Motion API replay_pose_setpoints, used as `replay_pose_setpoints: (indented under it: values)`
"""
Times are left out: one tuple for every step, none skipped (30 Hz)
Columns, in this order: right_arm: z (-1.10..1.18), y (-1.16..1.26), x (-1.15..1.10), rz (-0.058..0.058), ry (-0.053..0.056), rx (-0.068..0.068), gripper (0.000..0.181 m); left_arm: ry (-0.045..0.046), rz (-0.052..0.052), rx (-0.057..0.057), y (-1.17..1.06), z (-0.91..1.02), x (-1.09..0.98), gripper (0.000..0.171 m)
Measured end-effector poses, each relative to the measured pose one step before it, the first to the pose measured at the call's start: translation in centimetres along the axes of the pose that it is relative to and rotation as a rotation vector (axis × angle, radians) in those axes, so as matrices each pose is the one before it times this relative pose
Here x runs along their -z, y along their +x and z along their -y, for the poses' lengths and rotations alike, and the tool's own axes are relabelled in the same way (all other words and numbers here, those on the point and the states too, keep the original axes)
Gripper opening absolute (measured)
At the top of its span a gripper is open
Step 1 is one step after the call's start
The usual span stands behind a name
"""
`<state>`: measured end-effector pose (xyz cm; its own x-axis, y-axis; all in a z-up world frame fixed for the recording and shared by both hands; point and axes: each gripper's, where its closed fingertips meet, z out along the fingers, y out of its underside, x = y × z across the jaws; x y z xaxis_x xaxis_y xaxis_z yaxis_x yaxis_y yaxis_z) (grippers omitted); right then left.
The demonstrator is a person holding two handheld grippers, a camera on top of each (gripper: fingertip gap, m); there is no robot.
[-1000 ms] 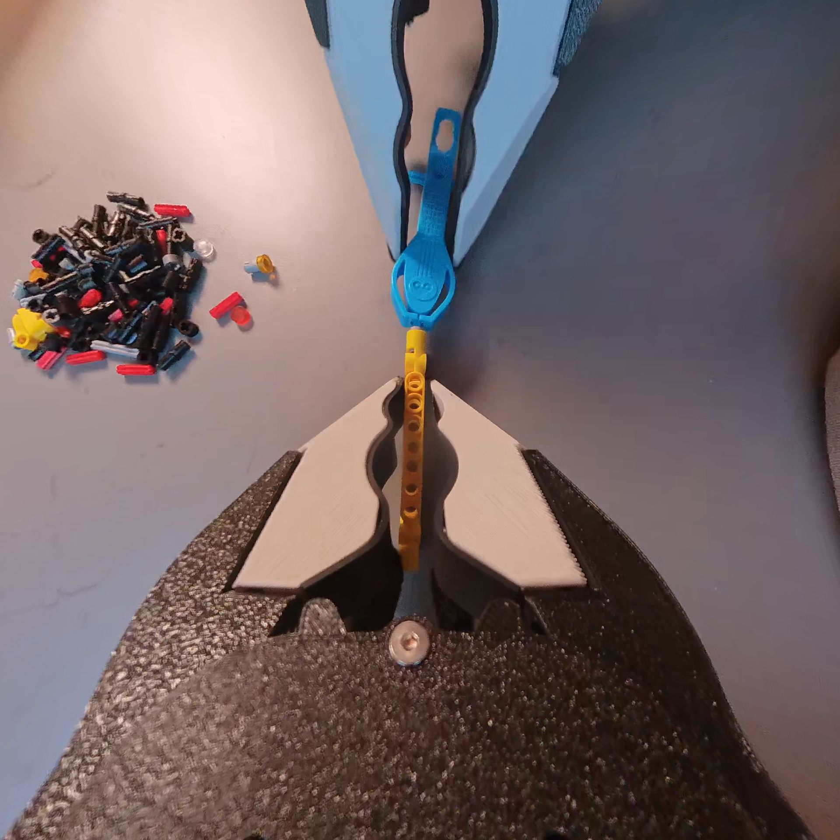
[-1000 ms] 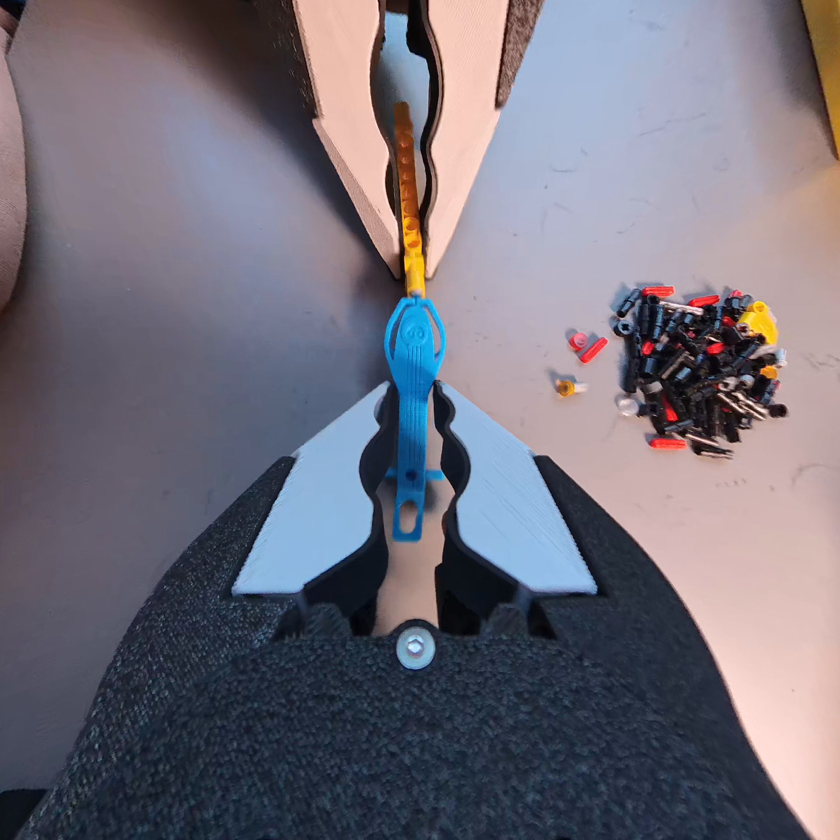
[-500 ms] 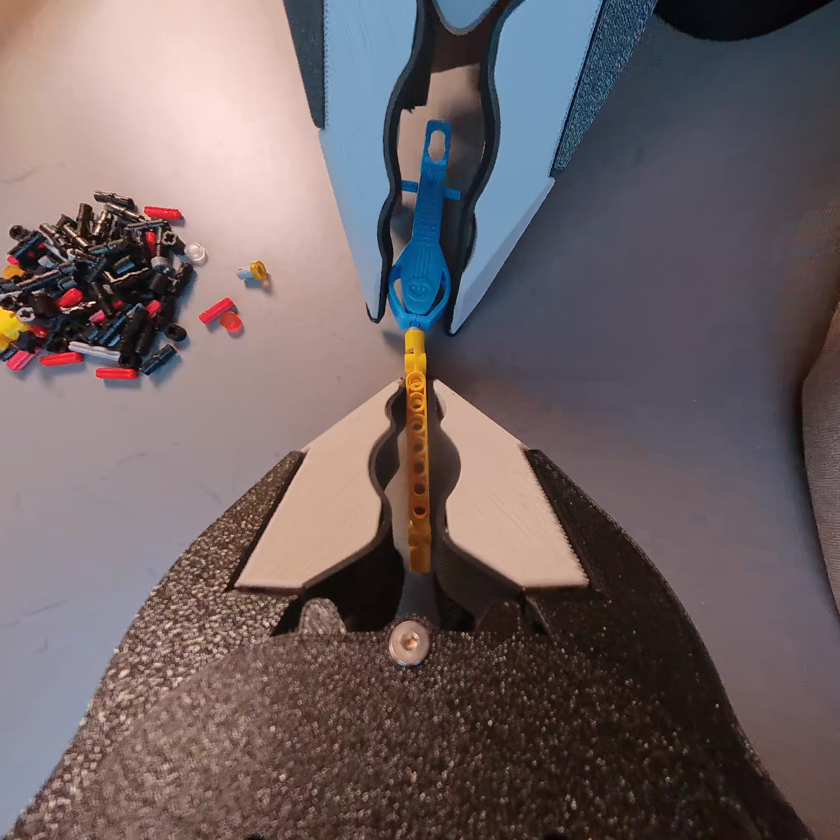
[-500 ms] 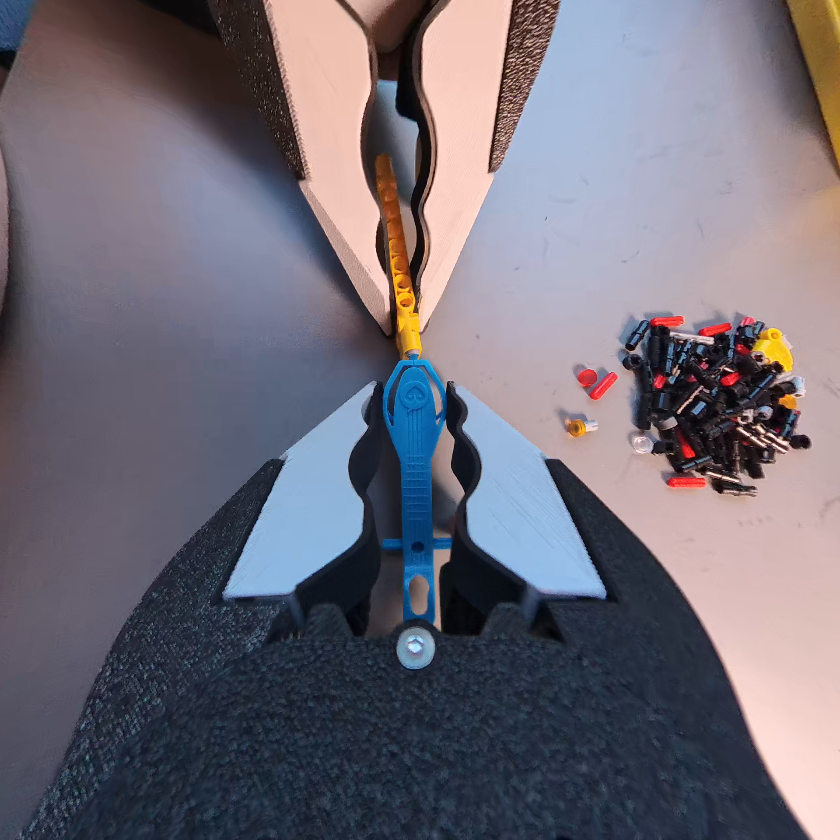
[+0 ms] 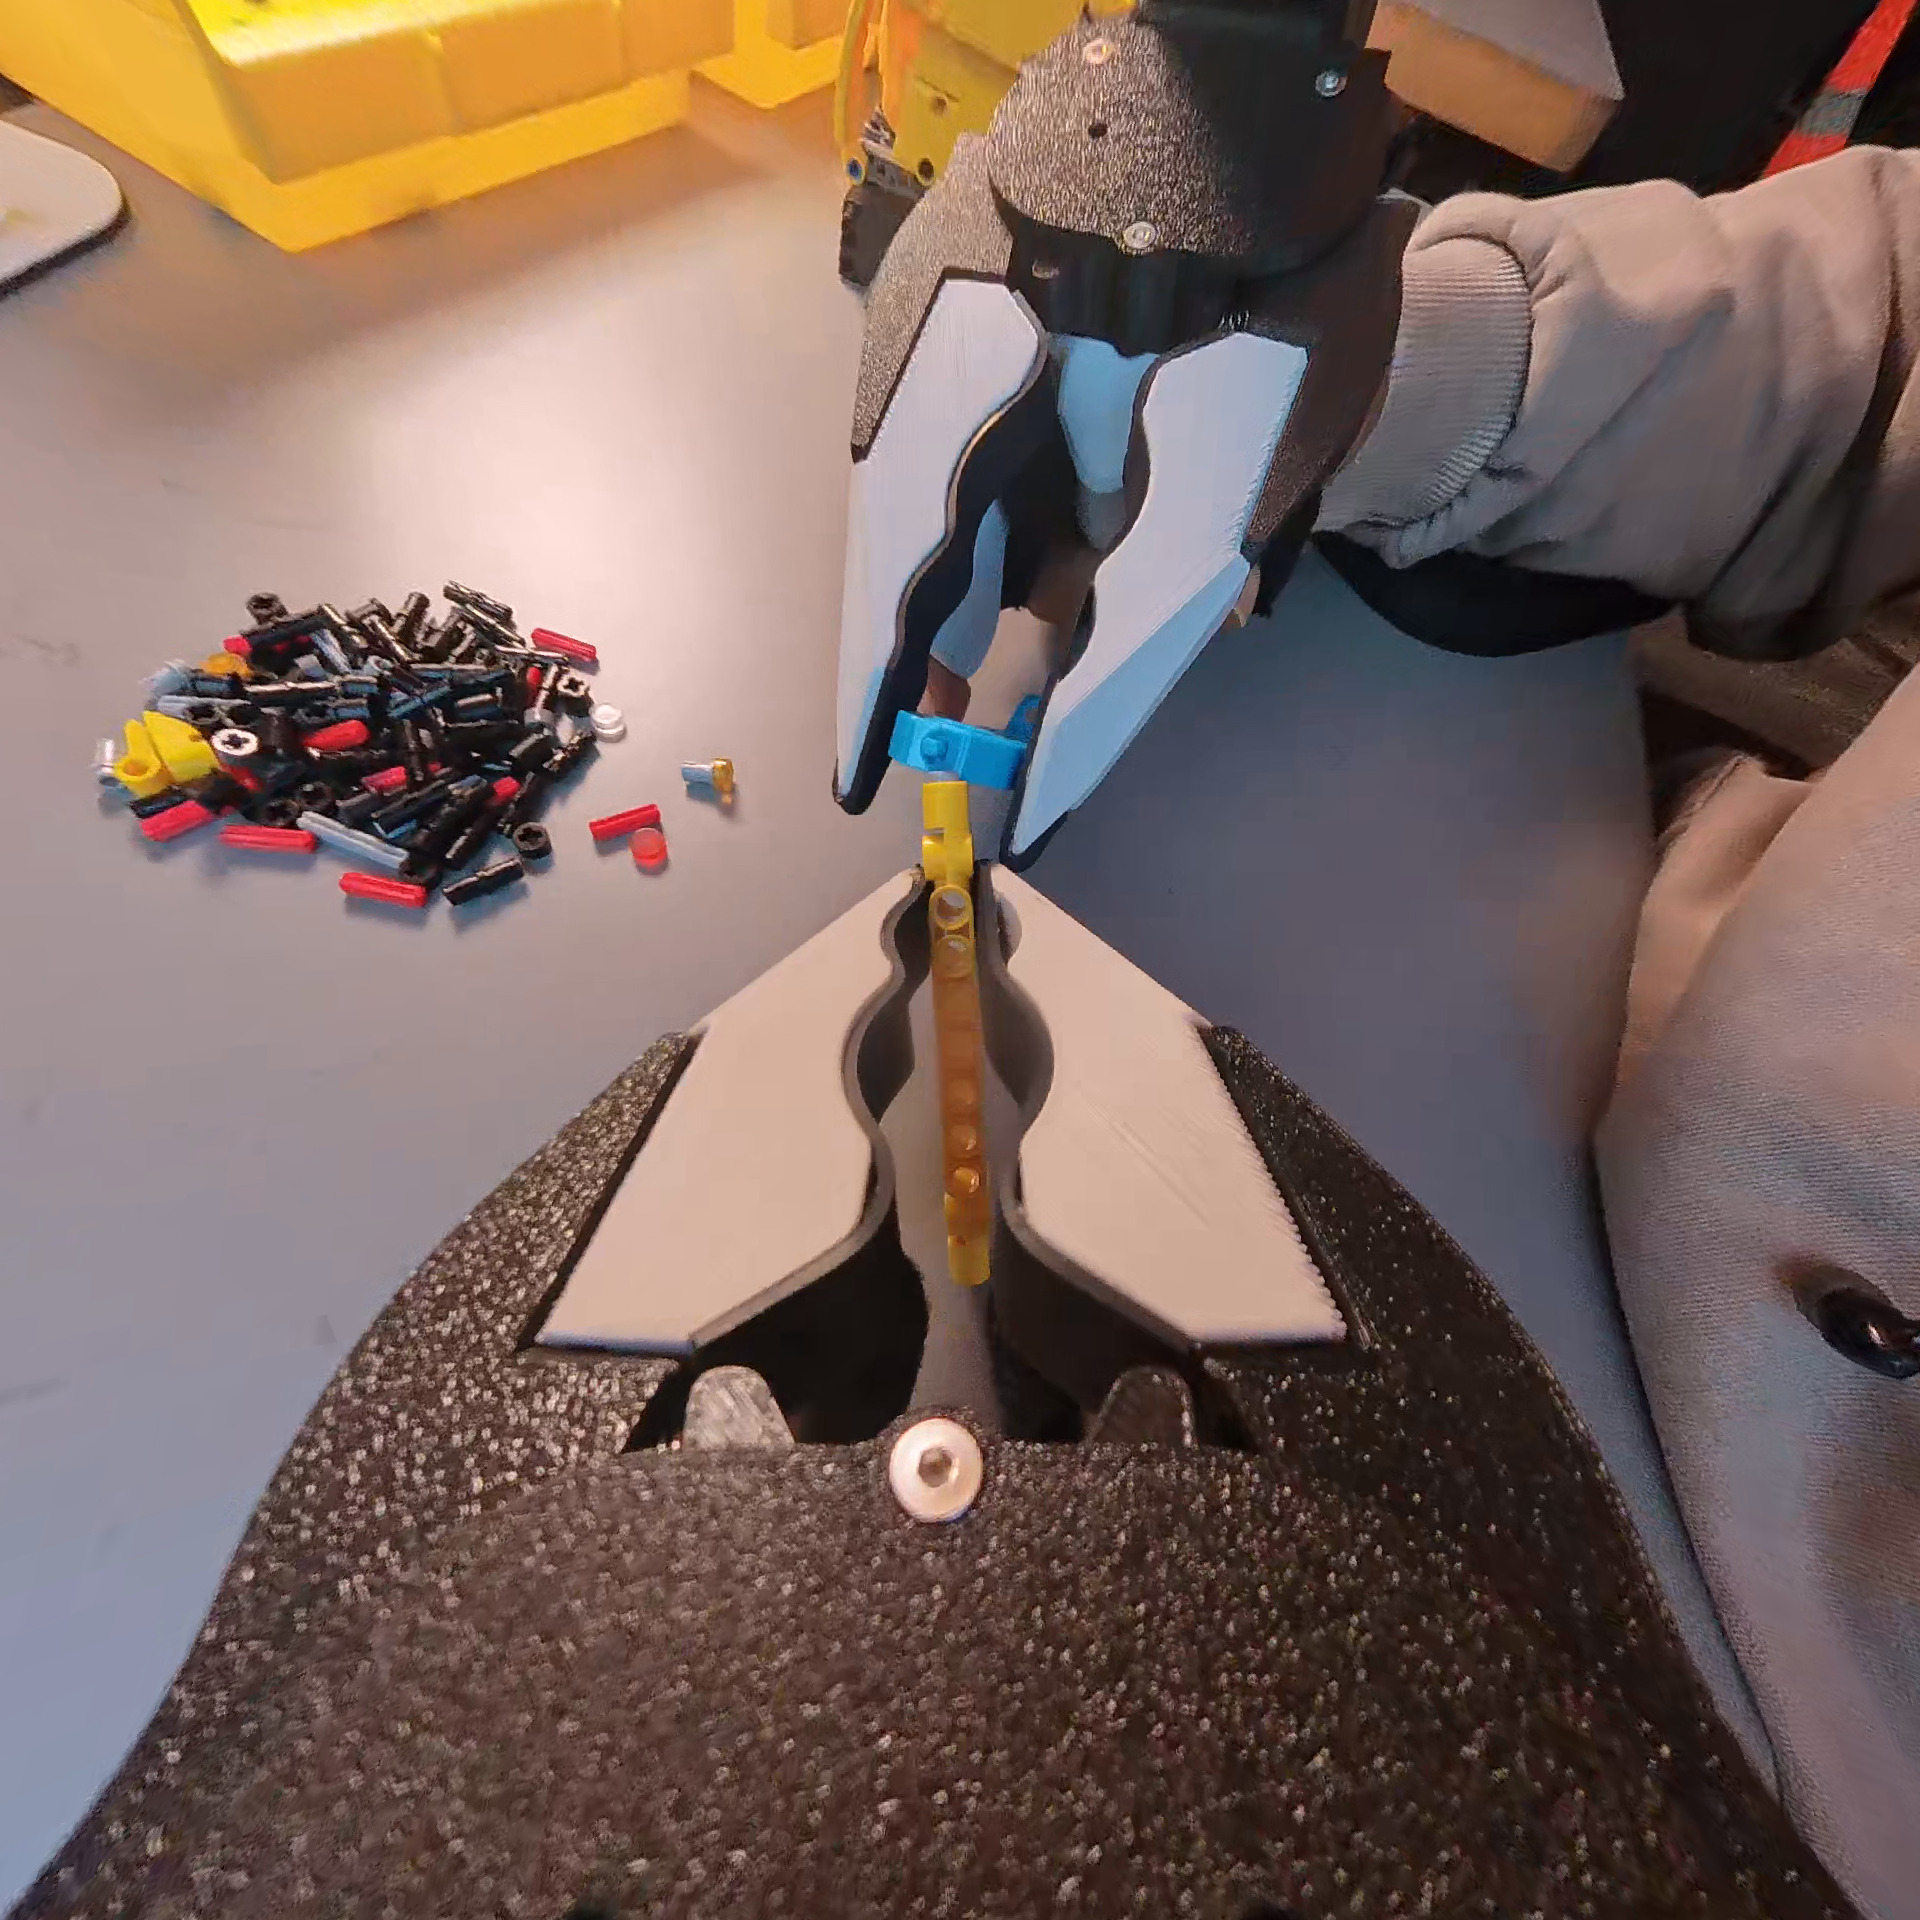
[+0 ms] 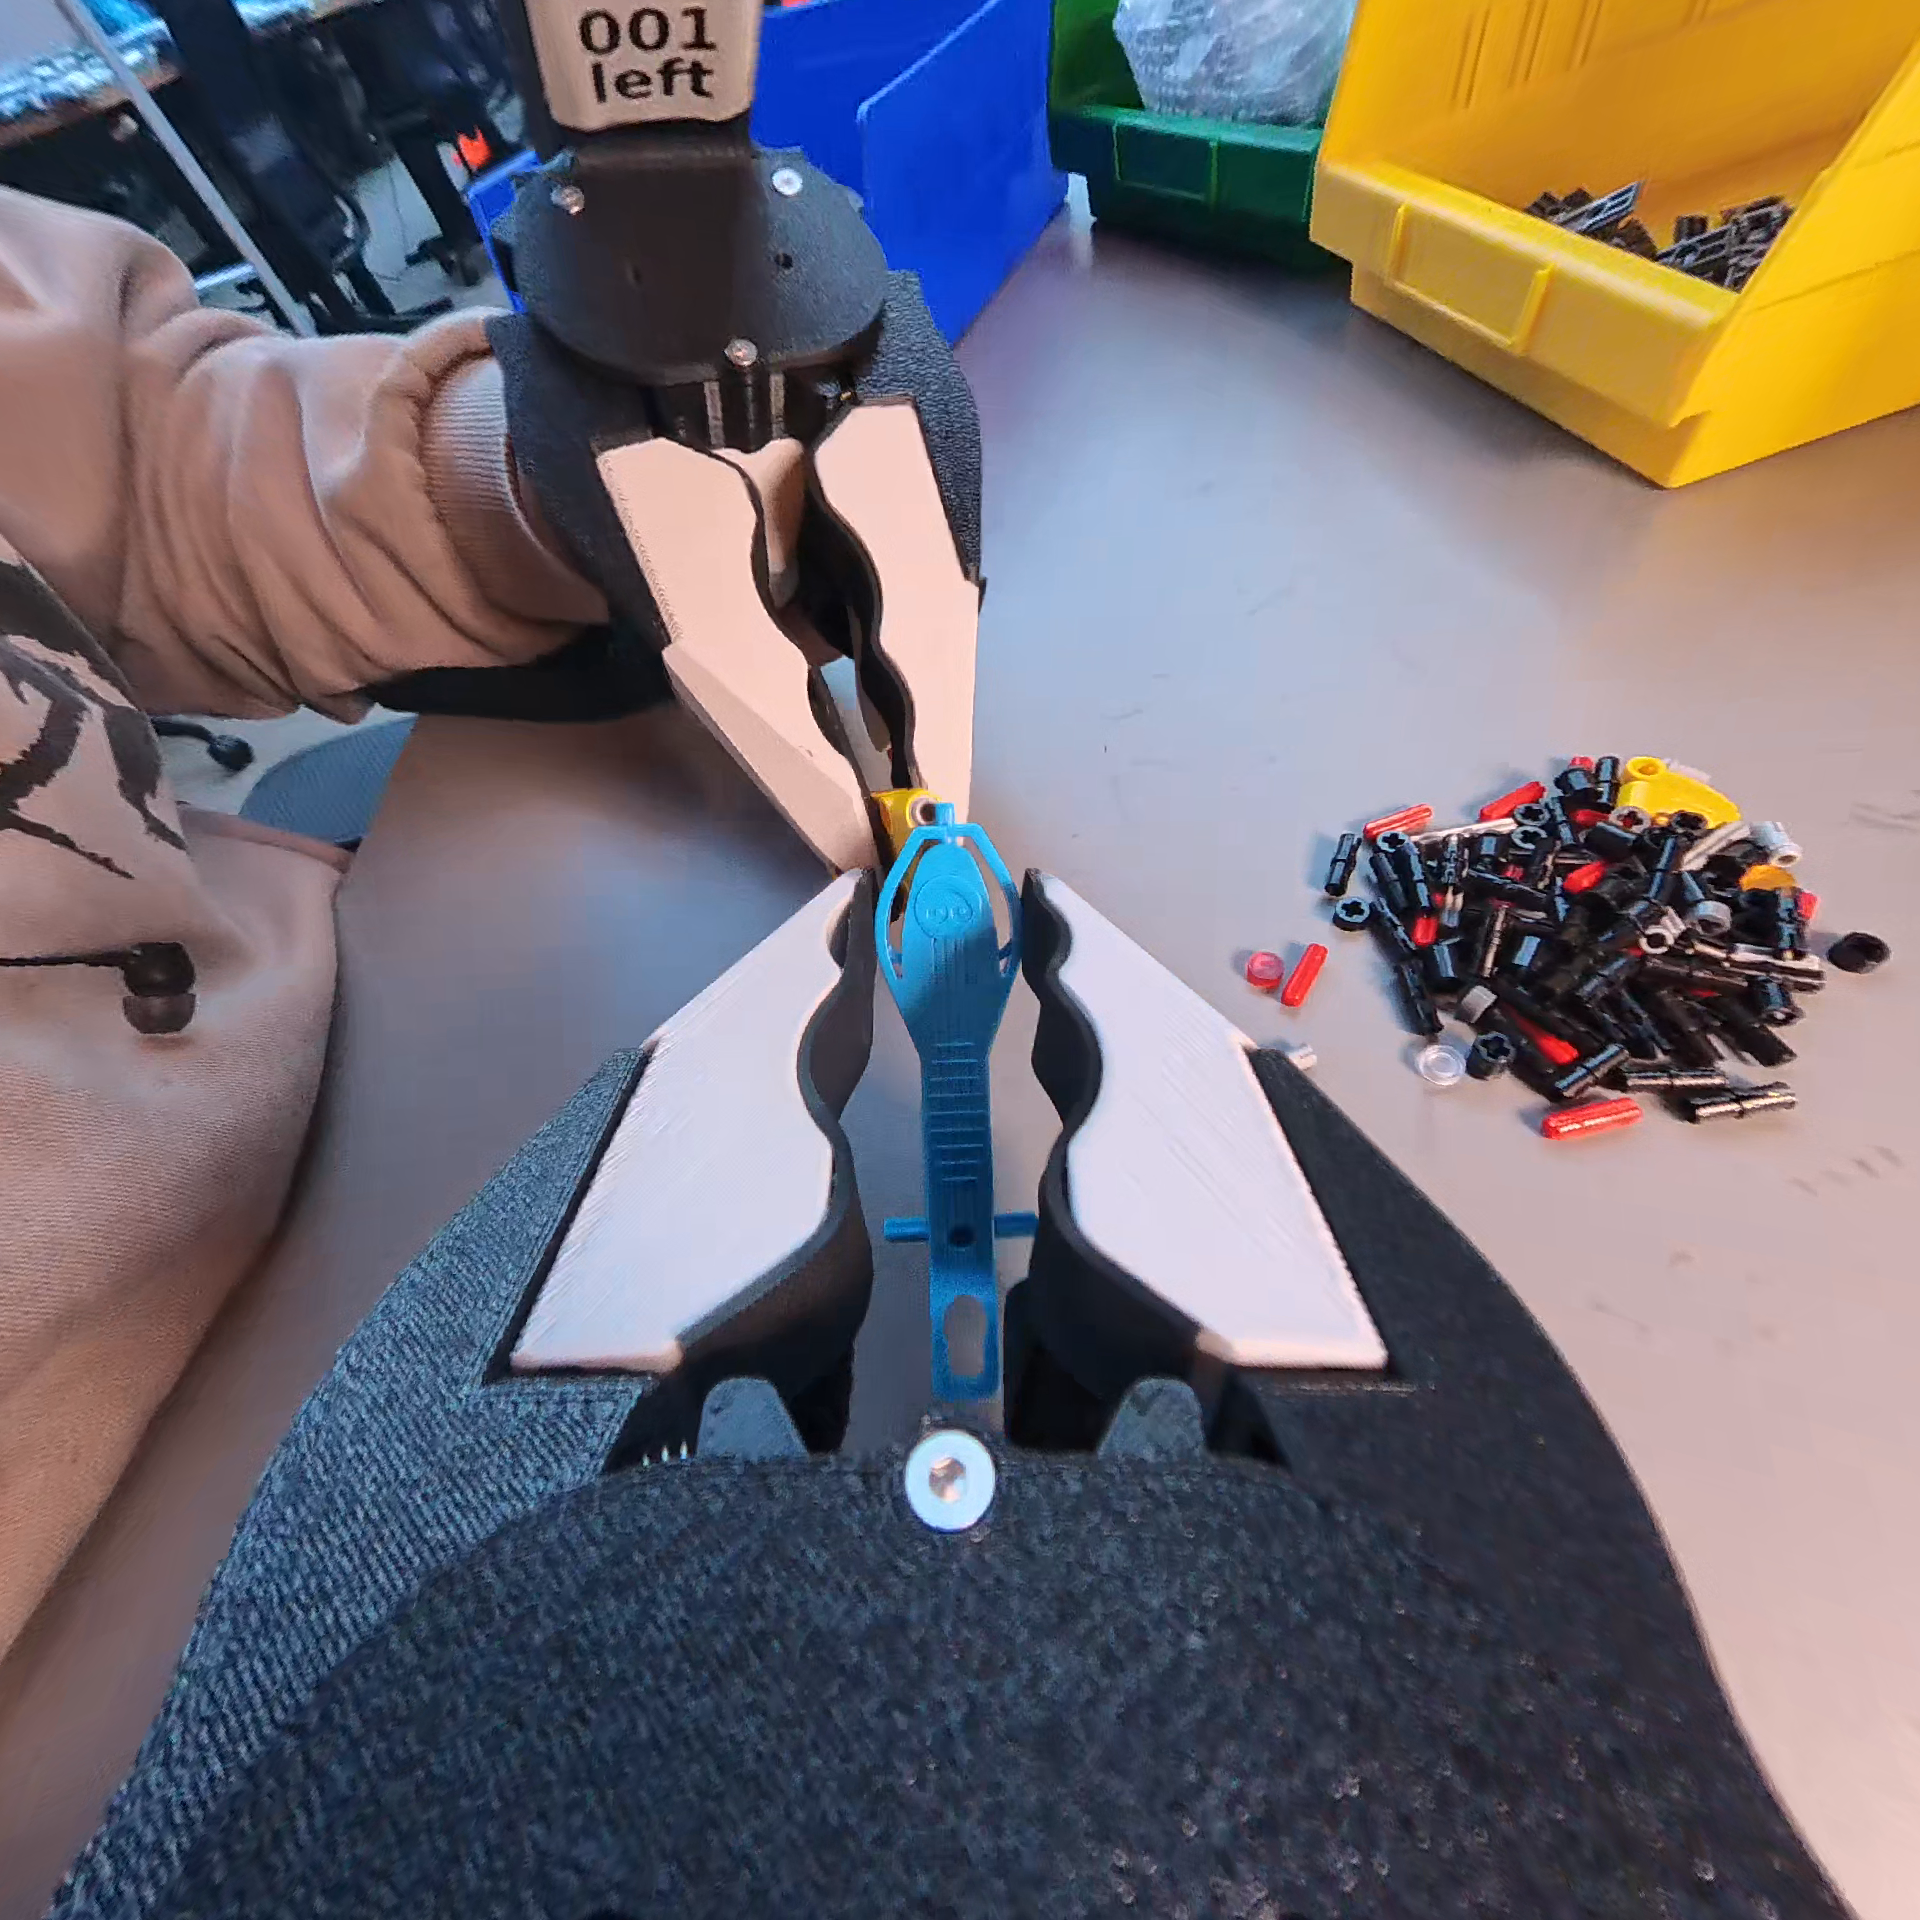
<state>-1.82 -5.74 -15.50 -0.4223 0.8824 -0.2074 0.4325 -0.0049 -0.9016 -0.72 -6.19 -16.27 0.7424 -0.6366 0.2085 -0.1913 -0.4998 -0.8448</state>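
Note:
My left gripper (image 5: pixel 951 883) is shut on a yellow beam with holes (image 5: pixel 958 1091), which runs lengthwise between its fingers and sticks out a little past the tips. My right gripper (image 6: pixel 945 883) is shut on a blue plastic tool (image 6: pixel 948 1039), gripping its rounded head at the fingertips. The two grippers face each other tip to tip above the grey table (image 5: pixel 416 1091). The tool's front end (image 5: pixel 956 753) meets the beam's yellow end (image 6: pixel 899 805). The right gripper (image 5: pixel 935 805) also shows in the left wrist view, and the left gripper (image 6: pixel 914 821) in the right wrist view.
A pile of small black, red and yellow parts (image 5: pixel 364 727) (image 6: pixel 1579 935) lies on the table, with loose red pieces (image 5: pixel 623 826) beside it. Yellow bins (image 5: pixel 364 104) (image 6: pixel 1610 260), a blue bin (image 6: pixel 935 135) and a green bin (image 6: pixel 1174 156) stand behind. Sleeved arms (image 5: pixel 1662 364) (image 6: pixel 260 499) hold the grippers.
Both grippers have tilted up, so bins and sleeves now show. The blue tool's head, out past the right fingertips a second ago, now sits between them. Tool and beam stay end to end.

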Motion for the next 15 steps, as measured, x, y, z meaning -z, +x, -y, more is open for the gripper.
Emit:
replay_pose_setpoints:
  values:
    - [0.308, 0.0, 0.059, 0.0075, 0.0218, -0.0247, 0.026, 0.01316, 0.0046, -0.0016, -0.033, 0.273, 0.125, 0.006]
    - [0.2, -0.016, 0.034, 0.0109, 0.0135, -0.0246, 0.026, 0.00402, 0.0039, -0.004, -0.059, 0.086, 0.055, 0.006]
    - [-0.119, -0.019, -0.025, 0.0046, -0.0121, 0.0031, 0.026, -0.01594, 0.0094, -0.0135, -0.084, -0.235, -0.065, 0.006]
    - [-0.449, -0.001, -0.036, -0.0084, -0.0405, 0.0457, 0.026, -0.0232, 0.0272, -0.0317, -0.266, -0.353, -0.085, 0.006]
    - [-0.622, 0.268, -0.04, -0.0366, -0.057, 0.0741, 0.026, -0.02374, 0.0197, -0.0298, -0.127, -0.355, -0.063, 0.006]
    - [-0.67, 0.079, -0.058, -0.027, -0.0617, 0.0695, 0.026, -0.0198, 0.0122, -0.0234, -0.026, -0.317, -0.07, 0.006]
    - [-0.566, -0.33, -0.114, 0.0028, -0.0508, 0.0417, 0.026, -0.01577, 0.0079, -0.0228, 0.023, -0.289, -0.091, 0.006]
    - [-0.406, -0.174, -0.17, -0.0035, -0.0335, 0.019, 0.026, -0.01704, 0.0094, -0.0216, 0.0, -0.312, -0.127, 0.006]
    - [-0.445, -0.075, -0.231, -0.0093, -0.0274, 0.0188, 0.026, -0.02703, 0.0076, -0.0199, -0.005, -0.447, -0.193, 0.006]
    - [-0.546, -0.101, -0.249, -0.0054, -0.0312, 0.0172, 0.026, -0.0368, -0.0021, -0.0238, 0.139, -0.611, -0.295, 0.006]
    - [-0.514, 0.037, -0.258, -0.0146, -0.0293, 0.0189, 0.027, -0.02665, 0.0113, -0.0215, 0.005, -0.467, -0.327, 0.006]
    - [-0.265, 0.125, -0.207, -0.0227, -0.0138, 0.0249, 0.027, -0.02156, 0.0225, -0.0264, -0.12, -0.364, -0.245, 0.006]
    - [-0.008, -0.011, -0.06, -0.0122, -0.0034, 0.0231, 0.027, -0.02163, 0.0151, -0.0263, -0.027, -0.335, -0.152, 0.006]
    - [-0.084, -0.089, -0.041, -0.0024, -0.0137, 0.0179, 0.027, -0.01729, 0.0083, -0.0192, 0.007, -0.292, -0.119, 0.006]
    - [-0.1, 0.005, -0.047, -0.0073, -0.0129, 0.0136, 0.027, -0.00267, 0.004, -0.0101, 0.006, -0.103, -0.051, 0.006]
